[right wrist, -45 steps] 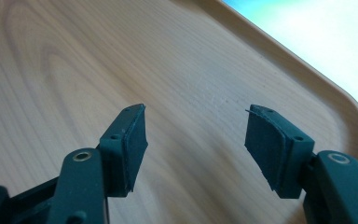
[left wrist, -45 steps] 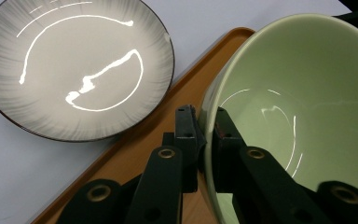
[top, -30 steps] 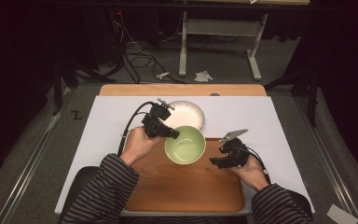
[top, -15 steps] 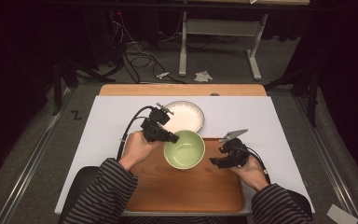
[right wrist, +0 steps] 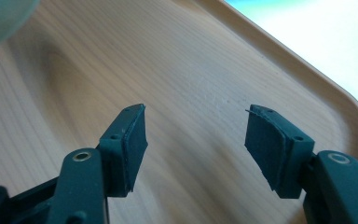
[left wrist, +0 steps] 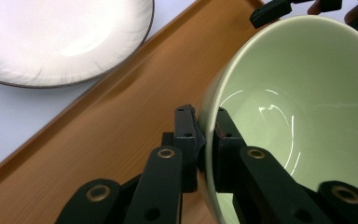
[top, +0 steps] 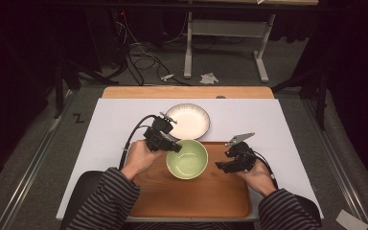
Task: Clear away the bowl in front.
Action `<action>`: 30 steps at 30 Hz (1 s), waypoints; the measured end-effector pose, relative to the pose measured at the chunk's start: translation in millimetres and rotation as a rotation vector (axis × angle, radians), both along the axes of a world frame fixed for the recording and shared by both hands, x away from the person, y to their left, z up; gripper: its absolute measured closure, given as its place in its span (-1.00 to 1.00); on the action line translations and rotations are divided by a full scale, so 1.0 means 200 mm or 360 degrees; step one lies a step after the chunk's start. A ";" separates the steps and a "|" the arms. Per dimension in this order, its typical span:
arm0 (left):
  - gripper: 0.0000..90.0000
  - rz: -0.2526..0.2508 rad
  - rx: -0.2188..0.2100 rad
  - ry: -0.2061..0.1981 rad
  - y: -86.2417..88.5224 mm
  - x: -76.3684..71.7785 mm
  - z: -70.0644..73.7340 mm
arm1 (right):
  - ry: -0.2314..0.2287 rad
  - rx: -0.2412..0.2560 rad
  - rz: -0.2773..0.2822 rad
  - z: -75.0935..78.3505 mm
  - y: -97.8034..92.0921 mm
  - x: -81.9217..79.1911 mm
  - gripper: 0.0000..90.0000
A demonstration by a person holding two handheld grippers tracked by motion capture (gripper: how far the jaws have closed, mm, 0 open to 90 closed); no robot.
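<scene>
Left of centre in the high view, the left gripper has its fingers clamped on the bowl rim, one inside, one outside. The bowl sits tilted at the tray's back edge, just in front of the plate. I'd keep that pinch firm and move it slowly so it doesn't swing or clip the plate. Over at the right, the right gripper hangs over the tray, fingers spread, holding nothing.

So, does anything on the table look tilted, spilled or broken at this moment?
Only the pale green ceramic bowl looks tilted: the left gripper clamps its rim over the wooden tray. Nothing looks spilled or broken. The white round plate lies flat, and the right gripper is open and holds nothing.
</scene>
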State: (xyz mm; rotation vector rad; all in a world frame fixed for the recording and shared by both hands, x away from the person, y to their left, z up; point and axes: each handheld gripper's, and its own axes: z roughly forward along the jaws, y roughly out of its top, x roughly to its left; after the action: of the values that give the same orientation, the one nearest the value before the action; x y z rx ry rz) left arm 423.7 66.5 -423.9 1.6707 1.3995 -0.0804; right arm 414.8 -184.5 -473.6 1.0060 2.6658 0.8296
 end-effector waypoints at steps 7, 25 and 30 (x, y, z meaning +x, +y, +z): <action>0.86 0.0003 0.0041 0.0024 0.00 0.01 -0.05 | -0.0011 0.0006 0.0001 0.00 0.00 0.00 -0.11; 0.86 -0.0018 0.0120 0.0056 -0.06 0.02 -0.14 | -0.0015 0.0009 -0.0001 0.00 -0.01 0.00 -0.12; 0.86 -0.0006 0.0130 0.0045 -0.06 0.03 -0.16 | -0.0009 0.0008 0.0002 0.00 -0.01 0.00 -0.12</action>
State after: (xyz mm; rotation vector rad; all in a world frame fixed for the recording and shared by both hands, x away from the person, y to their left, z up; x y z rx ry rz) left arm 429.4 54.3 -455.5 1.7452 1.4382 -0.0498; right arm 415.3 -185.6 -473.6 1.0020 2.6613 0.8389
